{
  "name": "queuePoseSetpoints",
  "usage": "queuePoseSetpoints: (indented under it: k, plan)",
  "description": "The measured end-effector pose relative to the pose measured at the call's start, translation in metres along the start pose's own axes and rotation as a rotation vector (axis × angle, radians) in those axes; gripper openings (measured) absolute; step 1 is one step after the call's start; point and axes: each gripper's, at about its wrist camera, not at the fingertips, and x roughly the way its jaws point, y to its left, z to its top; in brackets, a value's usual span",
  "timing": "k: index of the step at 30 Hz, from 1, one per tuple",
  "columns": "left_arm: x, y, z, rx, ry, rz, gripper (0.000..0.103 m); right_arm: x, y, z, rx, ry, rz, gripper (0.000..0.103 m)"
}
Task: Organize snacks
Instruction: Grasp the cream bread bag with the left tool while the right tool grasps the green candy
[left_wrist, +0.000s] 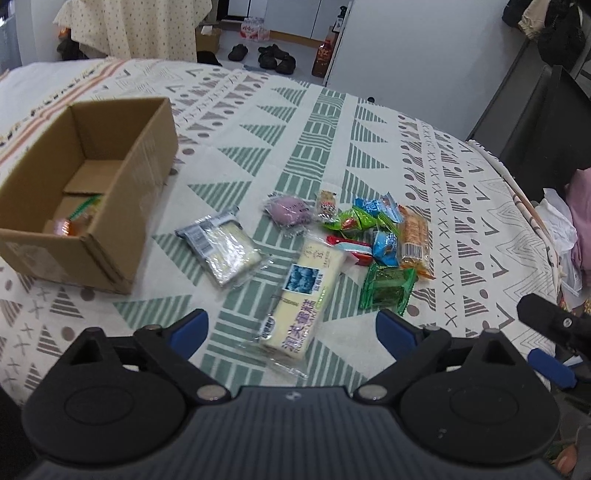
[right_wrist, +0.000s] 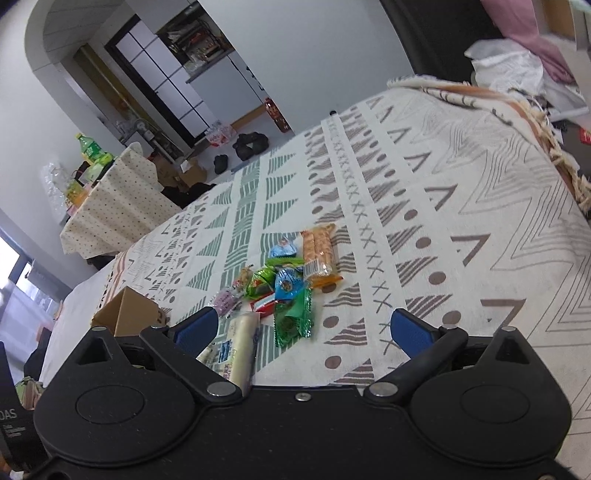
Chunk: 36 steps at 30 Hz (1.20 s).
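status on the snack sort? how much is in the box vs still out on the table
Early. The cardboard box holds one or two packets in its near corner. Nothing is in hand: the left tongs and right tongs are both open and empty, the left over the long cake bar. Left out: that bar, the clear-wrapped packet and the small snack pile.

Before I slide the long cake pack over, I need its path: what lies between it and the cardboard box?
In the left wrist view, a clear-wrapped pale snack lies between the long cake pack and the cardboard box.
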Motion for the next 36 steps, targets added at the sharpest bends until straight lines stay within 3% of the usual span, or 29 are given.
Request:
queuePoseSetpoints:
  k: [15,18,20,25,36]
  plan:
    - [0.073,0.004,0.005,-0.021,0.087,-0.002,0.074,0.059,-0.001,0.001,0.041,0.111,-0.010,0.094]
    - [0.089,0.006,0.004,-0.032,0.140,0.003,0.058,0.072,0.002,0.003,0.030,0.116,-0.020,0.094]
    - [0.088,0.009,0.004,-0.049,0.124,0.007,0.047,0.081,0.003,0.004,0.024,0.119,-0.029,0.094]
    - [0.084,0.011,0.012,-0.076,0.125,-0.009,0.036,0.100,0.012,0.004,-0.009,0.141,-0.044,0.093]
    - [0.060,0.021,0.027,-0.121,0.075,-0.061,0.033,0.113,0.029,-0.001,-0.084,0.146,-0.073,0.093]
